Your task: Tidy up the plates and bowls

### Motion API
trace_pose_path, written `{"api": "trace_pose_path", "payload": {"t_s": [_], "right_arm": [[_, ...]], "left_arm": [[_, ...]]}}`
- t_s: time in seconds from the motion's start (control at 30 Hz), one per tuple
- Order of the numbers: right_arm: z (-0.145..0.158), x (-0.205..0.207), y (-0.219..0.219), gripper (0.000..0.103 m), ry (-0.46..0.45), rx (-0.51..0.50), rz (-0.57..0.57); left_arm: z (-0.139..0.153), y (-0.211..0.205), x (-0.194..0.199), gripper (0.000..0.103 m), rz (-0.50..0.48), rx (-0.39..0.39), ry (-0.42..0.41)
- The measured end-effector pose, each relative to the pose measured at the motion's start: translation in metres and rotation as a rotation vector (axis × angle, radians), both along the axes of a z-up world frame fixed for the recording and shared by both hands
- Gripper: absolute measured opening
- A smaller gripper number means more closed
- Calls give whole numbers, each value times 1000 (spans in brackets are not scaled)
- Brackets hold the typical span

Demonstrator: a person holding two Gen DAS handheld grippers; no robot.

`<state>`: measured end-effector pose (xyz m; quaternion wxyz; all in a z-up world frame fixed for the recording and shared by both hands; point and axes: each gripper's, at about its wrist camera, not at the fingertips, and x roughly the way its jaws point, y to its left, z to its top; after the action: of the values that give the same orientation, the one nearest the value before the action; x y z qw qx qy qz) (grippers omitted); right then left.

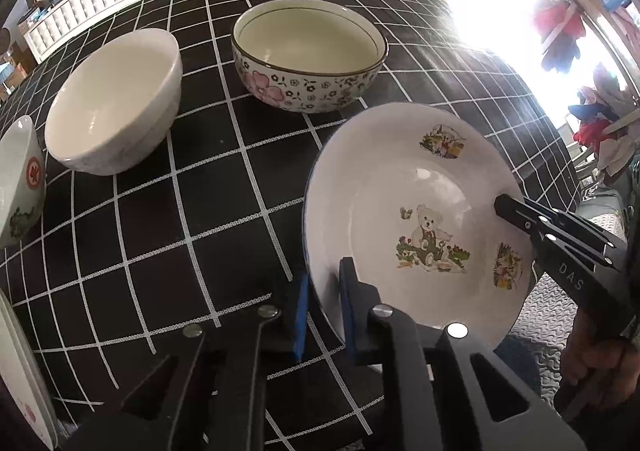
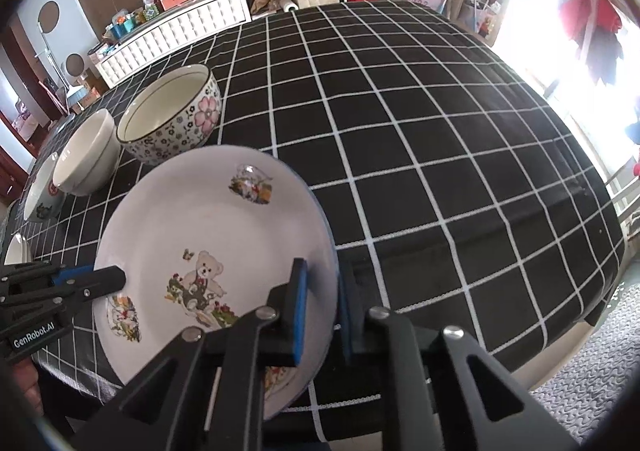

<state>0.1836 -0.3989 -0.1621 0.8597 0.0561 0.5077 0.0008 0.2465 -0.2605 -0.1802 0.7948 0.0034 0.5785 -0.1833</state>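
A: Where is the teddy-bear plate (image 1: pixel 416 211)?
B: Lifted and tilted above the checked surface (image 1: pixel 224 251), near its edge; the left gripper (image 1: pixel 324 315) fingers pinch its rim; the right gripper (image 2: pixel 324 311) fingers clamp the opposite rim.
A: And the bowls?
B: The floral bowl (image 1: pixel 308 55) and white bowl (image 1: pixel 114 103) stand behind.

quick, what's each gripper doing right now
left gripper: shut on the rim of the teddy bear plate.
right gripper: shut on the opposite rim of the same plate.

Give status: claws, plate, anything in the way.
Left claw and right claw both shut on rim of white teddy-bear plate, held tilted. Floral ceramic bowl and plain white bowl stand beyond on black grid tablecloth.
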Motion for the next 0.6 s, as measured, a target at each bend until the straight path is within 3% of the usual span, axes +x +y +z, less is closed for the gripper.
{"api": "trace_pose_path", "payload": {"t_s": [0.3,0.6], "right_arm": [[3,-3,15,18,4,-33,6],[12,-20,54,18,0,-58,57]], "left_arm": [[0,7,-5,12,-9,18,-17],[6,46,-27,13,34,30,-19]]}}
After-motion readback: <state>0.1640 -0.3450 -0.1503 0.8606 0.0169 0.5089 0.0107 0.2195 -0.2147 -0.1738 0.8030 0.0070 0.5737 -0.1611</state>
